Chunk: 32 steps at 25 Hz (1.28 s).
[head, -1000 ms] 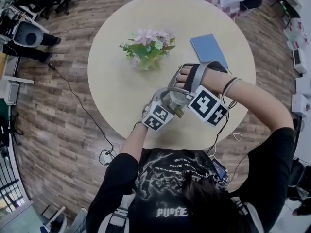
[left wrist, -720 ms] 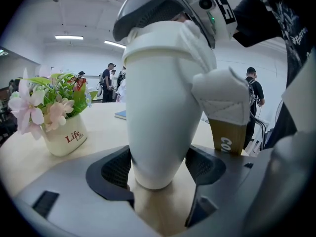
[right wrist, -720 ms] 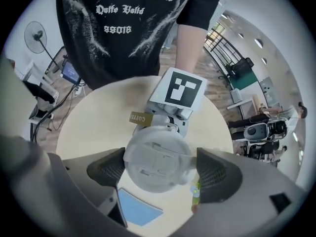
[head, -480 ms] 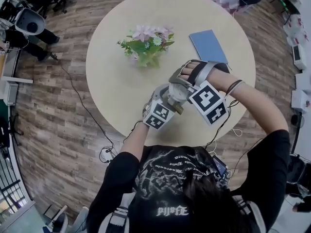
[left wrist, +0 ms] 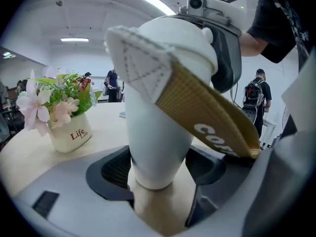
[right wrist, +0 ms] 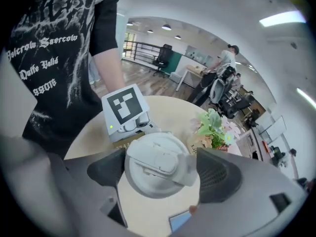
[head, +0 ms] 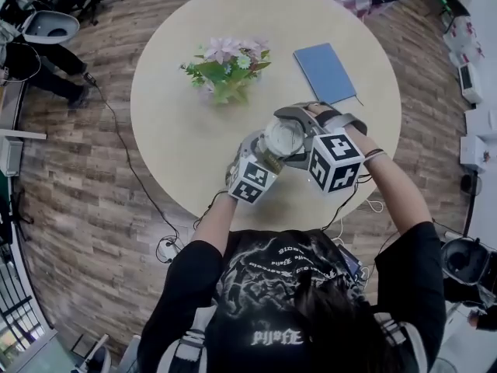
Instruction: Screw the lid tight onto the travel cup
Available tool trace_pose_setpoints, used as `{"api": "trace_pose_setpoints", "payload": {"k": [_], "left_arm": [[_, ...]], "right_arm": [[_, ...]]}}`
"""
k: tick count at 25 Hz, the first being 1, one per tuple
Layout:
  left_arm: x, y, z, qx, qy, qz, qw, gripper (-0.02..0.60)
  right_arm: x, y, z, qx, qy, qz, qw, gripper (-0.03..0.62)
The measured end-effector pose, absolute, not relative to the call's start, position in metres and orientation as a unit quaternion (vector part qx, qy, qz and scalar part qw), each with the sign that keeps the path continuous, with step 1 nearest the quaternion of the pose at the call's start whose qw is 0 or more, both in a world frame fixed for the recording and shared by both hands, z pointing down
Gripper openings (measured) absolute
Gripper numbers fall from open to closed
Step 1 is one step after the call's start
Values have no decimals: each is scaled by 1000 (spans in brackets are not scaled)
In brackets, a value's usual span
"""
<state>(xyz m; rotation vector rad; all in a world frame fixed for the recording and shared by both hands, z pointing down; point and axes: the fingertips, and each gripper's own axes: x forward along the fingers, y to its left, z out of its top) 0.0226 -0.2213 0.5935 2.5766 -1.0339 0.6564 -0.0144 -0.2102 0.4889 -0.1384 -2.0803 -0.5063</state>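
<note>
Nearest the person, on the near side of the white ceramic pot of pink and green artificial flowers [left wrist: 69,132], the left gripper [left wrist: 160,168] is clamped round the narrow lower body of the white plastic travel cup [left wrist: 158,127]. Its dark pads press both sides of the cup, and the cup's tan woven carry strap [left wrist: 210,115] hangs out over one jaw. Whether the cup's base rests on the round beige table [head: 175,142] or hangs just above it cannot be told. Above, the right gripper [right wrist: 160,176] comes down over the cup's mouth with its jaws closed on opposite edges of the round white flip-top lid [right wrist: 157,161]. The lid already sits on the cup and looks level, so placing it appears done. How far the thread has run cannot be seen, so the task seems to be in its turning stage. What is probably left is the last tightening against the left gripper's hold, and then letting go. Beyond the flower pot, off to its side, lies a flat blue notebook [head: 324,72], well apart from the work.
</note>
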Motion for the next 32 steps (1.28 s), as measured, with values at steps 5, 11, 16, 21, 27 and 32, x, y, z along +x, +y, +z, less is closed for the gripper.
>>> {"api": "trace_pose_setpoints", "payload": {"k": [5,11,16,21,27,32], "left_arm": [[23,-221,595,891,-366,227,145,367],[22,-222,596,890,-370,225,146,367],[22,-222,597,888,-375,222,144,365],[22,-222,596,886,-383,218,146,365],[22,-222,598,882,-391,218,148,365],[21,-222,600,886,-380,217,152,365]], "right_arm": [[-17,-215,483,36,-890,-155,427,454],[-18,-221,476,133,-916,-114,361,454],[-19,-223,475,173,-920,-102,337,456],[-20,-225,472,211,-920,-90,317,456],[-23,-231,469,268,-921,-62,275,456],[-25,-235,467,290,-924,-20,247,449]]}}
